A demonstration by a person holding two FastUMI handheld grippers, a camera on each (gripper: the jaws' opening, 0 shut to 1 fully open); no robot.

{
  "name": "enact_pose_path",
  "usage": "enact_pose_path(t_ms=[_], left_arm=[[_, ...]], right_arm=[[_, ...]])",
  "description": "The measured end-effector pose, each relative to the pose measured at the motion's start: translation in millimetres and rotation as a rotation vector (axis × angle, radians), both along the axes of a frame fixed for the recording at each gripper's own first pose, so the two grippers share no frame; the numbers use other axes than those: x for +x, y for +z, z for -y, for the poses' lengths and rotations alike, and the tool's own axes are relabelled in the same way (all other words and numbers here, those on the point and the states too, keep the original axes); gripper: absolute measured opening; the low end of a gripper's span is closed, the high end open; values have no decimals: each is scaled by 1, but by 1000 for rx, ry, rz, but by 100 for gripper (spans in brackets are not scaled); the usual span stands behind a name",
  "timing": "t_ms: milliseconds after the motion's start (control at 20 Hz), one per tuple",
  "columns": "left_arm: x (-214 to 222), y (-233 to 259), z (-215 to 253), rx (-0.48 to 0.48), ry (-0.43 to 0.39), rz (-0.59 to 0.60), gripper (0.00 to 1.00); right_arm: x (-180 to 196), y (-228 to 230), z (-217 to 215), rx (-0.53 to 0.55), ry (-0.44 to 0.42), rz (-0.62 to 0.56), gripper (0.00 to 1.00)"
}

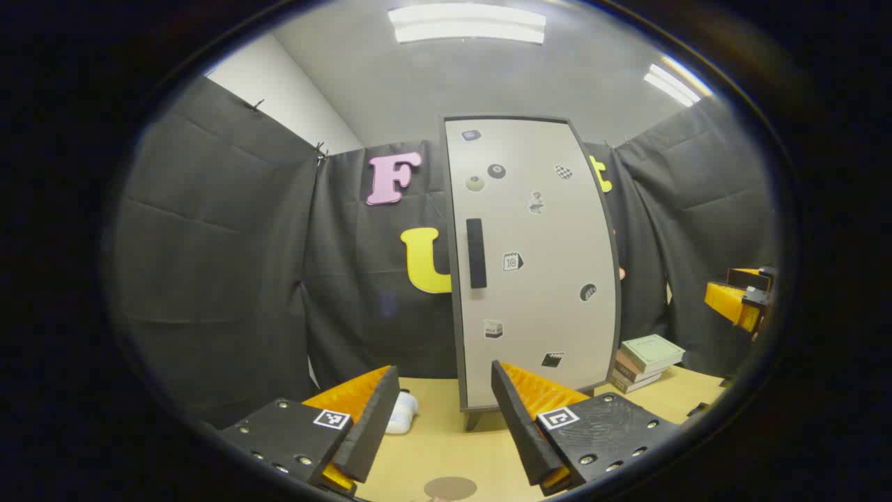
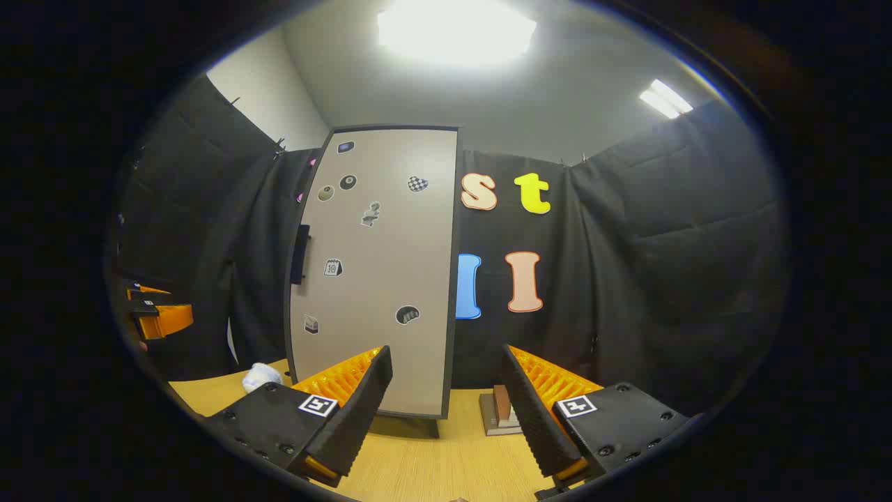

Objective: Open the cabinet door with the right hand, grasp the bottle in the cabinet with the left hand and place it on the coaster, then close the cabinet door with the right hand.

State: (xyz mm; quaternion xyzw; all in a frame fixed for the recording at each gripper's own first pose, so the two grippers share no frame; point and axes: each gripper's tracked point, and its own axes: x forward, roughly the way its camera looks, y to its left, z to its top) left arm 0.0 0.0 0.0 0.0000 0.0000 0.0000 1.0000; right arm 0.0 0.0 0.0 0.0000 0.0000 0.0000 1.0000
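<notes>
Left gripper view
Cabinet door [image 1: 533, 272]: stood shut, upright on the table [image 1: 446, 446], stickers scattered over its face.
Handle [image 1: 476, 253]: dark vertical bar near the door's left edge.
Left gripper [image 1: 446, 411]: jaws spread wide, holding nothing, well short of the cabinet.
Coaster [image 1: 450, 487]: round brown disc on the table, low between the fingers.
Books [image 1: 644, 359]: small stack to the right of the cabinet's foot.
White wad [image 1: 403, 411]: lay on the table just left of the cabinet.
Right gripper [image 1: 740, 296]: at the far right edge; could not tell its jaws from here.

Right gripper view
Right gripper [image 2: 449, 397]: jaws wide apart, empty, apart from the door.
Handle, seen edge-on [image 2: 300, 254]: stood proud of the door's left edge.
Bottle: hidden behind the shut door; place inside not visible.

Handling, judged
Door: stiff panel, likely light on its hinge; best pinched across the bar, mid-height.
Bottle: probably smooth and tippy; grip the body at mid-height, squarely.
</notes>
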Motion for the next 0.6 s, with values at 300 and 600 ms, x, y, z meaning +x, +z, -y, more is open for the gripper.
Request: enact_pose_path(t_ms=[300,600], left_arm=[[-1,-1,3,-5,-3,0,80],[-1,3,12,2,-8,9,80]], right_arm=[[0,-1,4,7,-6,-5,98],[-1,-5,11,14,-8,-15,98]])
